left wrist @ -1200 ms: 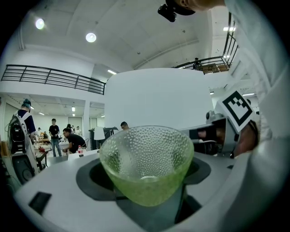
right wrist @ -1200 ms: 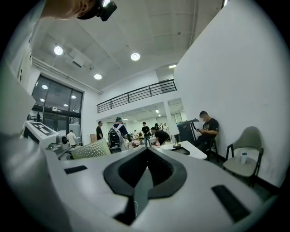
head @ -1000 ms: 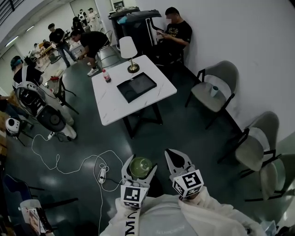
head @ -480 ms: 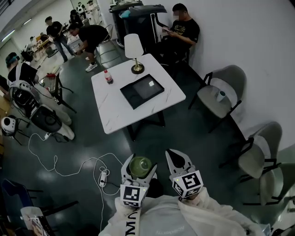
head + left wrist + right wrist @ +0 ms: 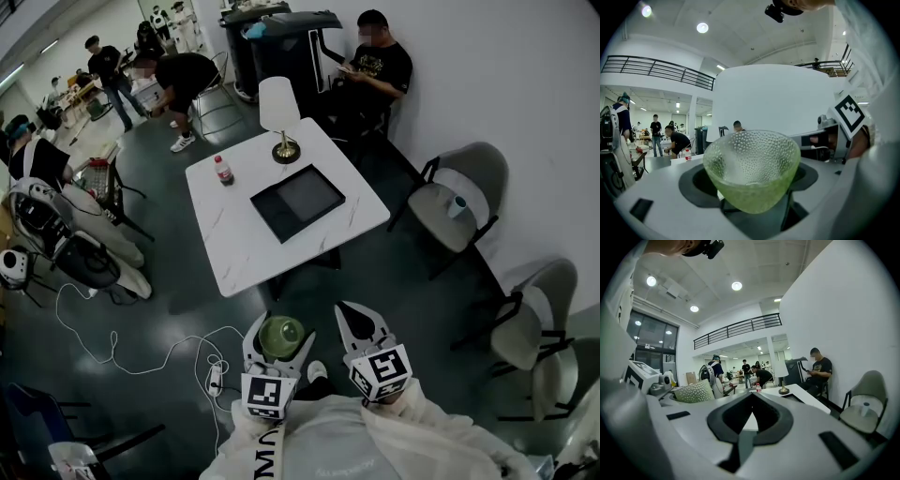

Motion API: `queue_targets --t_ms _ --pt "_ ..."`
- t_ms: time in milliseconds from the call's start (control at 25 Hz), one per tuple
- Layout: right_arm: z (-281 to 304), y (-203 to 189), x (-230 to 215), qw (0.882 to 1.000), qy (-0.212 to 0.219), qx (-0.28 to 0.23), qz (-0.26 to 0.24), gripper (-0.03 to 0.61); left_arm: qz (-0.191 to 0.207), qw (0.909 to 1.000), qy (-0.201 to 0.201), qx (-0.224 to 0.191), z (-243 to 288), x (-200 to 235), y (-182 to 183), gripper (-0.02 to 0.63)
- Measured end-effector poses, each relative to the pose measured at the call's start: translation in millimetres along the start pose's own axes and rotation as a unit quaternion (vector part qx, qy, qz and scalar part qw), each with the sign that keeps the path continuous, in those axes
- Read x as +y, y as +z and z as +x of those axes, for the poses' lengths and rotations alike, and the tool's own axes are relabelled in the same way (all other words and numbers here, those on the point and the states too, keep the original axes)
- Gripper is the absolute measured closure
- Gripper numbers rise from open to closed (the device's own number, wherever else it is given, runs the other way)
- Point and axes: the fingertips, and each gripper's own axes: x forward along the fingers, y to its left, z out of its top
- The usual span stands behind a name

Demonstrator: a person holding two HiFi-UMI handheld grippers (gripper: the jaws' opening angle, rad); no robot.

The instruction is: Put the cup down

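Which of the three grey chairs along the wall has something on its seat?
The chair nearest the table: a small cup stands on its seat. The other two chairs show nothing on theirs.

Looks steeply down from the head, over the left gripper [image 5: 281,330] and right gripper [image 5: 352,314] close below, toward the white table [image 5: 234,225] farther off. Rides low on each gripper, facing nearly level along its jaws toward that same table, the left hard against the green cup [image 5: 752,168].
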Motion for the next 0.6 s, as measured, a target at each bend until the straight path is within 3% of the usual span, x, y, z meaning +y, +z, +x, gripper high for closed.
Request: queue_targets --t_ms 600 --pt "54.6 16.9 -10.7 0.999 -0.04 -0.008 -0.02 0.572 0.003 0.9994 -0.028 -0.017 45.8 55.7 15.8 0.212"
